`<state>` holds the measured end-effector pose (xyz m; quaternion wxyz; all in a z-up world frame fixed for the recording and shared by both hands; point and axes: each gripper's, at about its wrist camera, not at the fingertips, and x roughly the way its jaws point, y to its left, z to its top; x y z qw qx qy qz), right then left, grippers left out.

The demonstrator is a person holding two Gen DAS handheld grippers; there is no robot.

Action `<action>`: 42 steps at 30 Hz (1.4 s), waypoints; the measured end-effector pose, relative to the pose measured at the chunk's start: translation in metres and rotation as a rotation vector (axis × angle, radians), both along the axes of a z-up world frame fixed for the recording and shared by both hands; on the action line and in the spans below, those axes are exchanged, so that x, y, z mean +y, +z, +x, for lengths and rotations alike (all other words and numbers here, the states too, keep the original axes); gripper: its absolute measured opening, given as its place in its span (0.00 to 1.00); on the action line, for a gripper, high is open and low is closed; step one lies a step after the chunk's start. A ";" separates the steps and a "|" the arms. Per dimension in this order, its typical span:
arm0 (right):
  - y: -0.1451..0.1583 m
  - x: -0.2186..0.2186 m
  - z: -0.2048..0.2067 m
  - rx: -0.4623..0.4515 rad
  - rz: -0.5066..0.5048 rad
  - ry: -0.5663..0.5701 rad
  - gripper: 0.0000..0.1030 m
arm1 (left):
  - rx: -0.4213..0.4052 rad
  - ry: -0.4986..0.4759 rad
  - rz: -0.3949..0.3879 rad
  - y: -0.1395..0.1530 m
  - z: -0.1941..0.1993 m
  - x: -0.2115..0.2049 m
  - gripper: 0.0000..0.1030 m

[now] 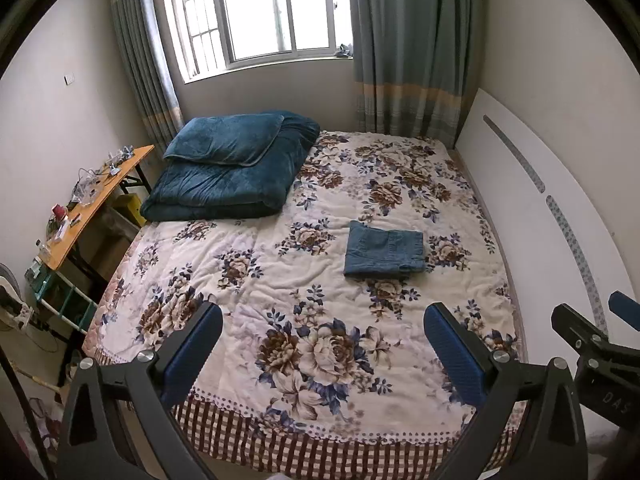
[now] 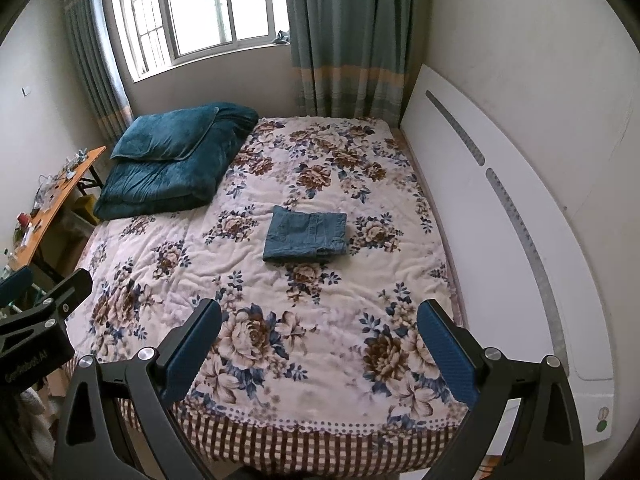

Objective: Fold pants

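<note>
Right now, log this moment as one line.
pants: folded, lying on floral bed cover | left tool: open, empty | right tool: open, empty | both clear of pants

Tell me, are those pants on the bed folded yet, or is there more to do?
Folding looks done: the denim pants lie as a neat flat rectangle on the floral bedspread. Nothing is in hand; the left gripper and right gripper are both open and empty, held back near the bed's foot, apart from the pants. Nothing obvious seems left.
</note>
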<state>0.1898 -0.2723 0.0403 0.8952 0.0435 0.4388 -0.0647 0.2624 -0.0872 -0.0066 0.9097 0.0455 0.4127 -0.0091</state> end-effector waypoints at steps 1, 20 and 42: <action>0.000 0.000 0.000 -0.001 0.001 -0.005 0.97 | 0.000 0.000 -0.003 0.000 0.000 0.000 1.00; 0.001 0.000 -0.003 -0.006 0.000 -0.007 0.97 | -0.008 0.003 -0.002 0.001 -0.005 -0.004 1.00; 0.001 -0.004 -0.004 -0.005 0.003 -0.009 0.97 | -0.016 -0.002 0.001 0.006 -0.004 -0.003 1.00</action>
